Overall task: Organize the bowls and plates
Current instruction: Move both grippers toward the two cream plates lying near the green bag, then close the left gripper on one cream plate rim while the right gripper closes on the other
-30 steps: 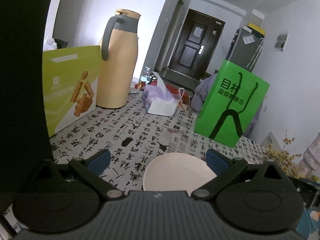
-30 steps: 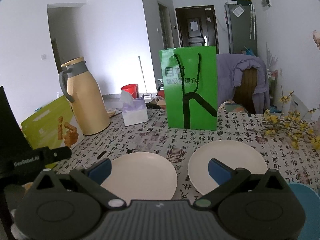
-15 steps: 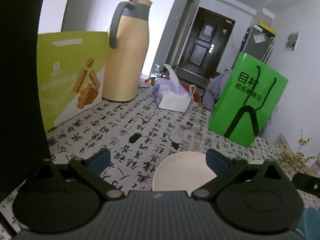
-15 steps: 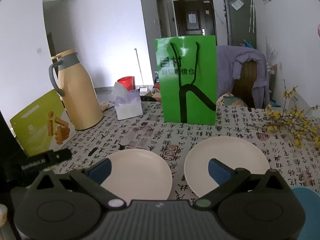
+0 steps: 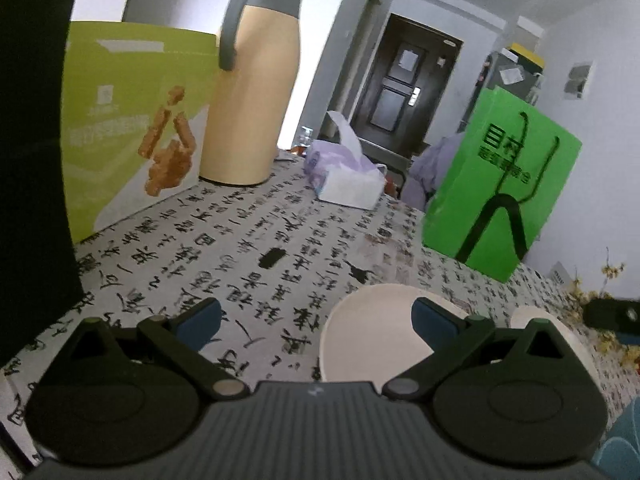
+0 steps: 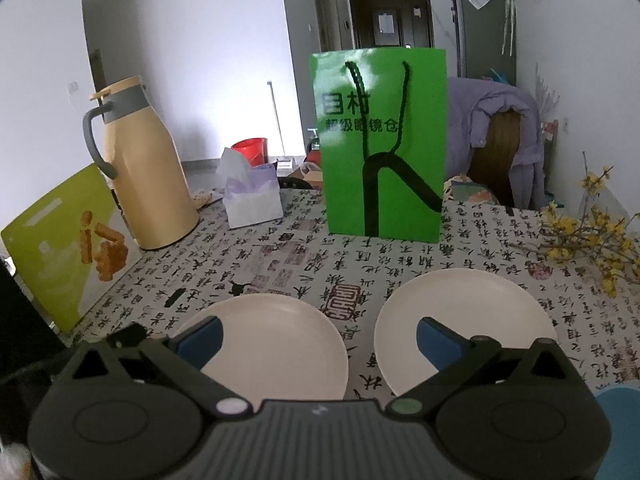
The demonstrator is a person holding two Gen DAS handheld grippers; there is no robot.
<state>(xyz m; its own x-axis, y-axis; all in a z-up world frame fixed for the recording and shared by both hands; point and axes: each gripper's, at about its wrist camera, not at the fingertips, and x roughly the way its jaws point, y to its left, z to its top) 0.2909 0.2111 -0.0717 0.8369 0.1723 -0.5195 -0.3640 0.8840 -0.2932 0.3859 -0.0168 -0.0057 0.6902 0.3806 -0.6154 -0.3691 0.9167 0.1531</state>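
Two cream plates lie side by side on the calligraphy-print tablecloth. In the right wrist view the left plate (image 6: pixel 276 340) and the right plate (image 6: pixel 468 312) sit just beyond my right gripper (image 6: pixel 318 336), which is open and empty above the gap between them. A blue dish (image 6: pixel 618 404) shows at the lower right edge. In the left wrist view my left gripper (image 5: pixel 316 318) is open and empty, with the left plate (image 5: pixel 372 340) under its right finger and the second plate's rim (image 5: pixel 532 316) further right.
A tan thermos jug (image 6: pixel 148 176), a yellow-green snack box (image 6: pixel 68 248), a tissue box (image 6: pixel 252 196) and a green paper bag (image 6: pixel 382 144) stand along the back of the table. Yellow flower branches (image 6: pixel 592 236) lie at the right. A chair with a purple jacket (image 6: pixel 500 140) stands behind.
The left gripper has swung leftward, so the plate now sits toward its right finger. The right gripper has risen and moved slightly forward over the two plates. Both stay open.
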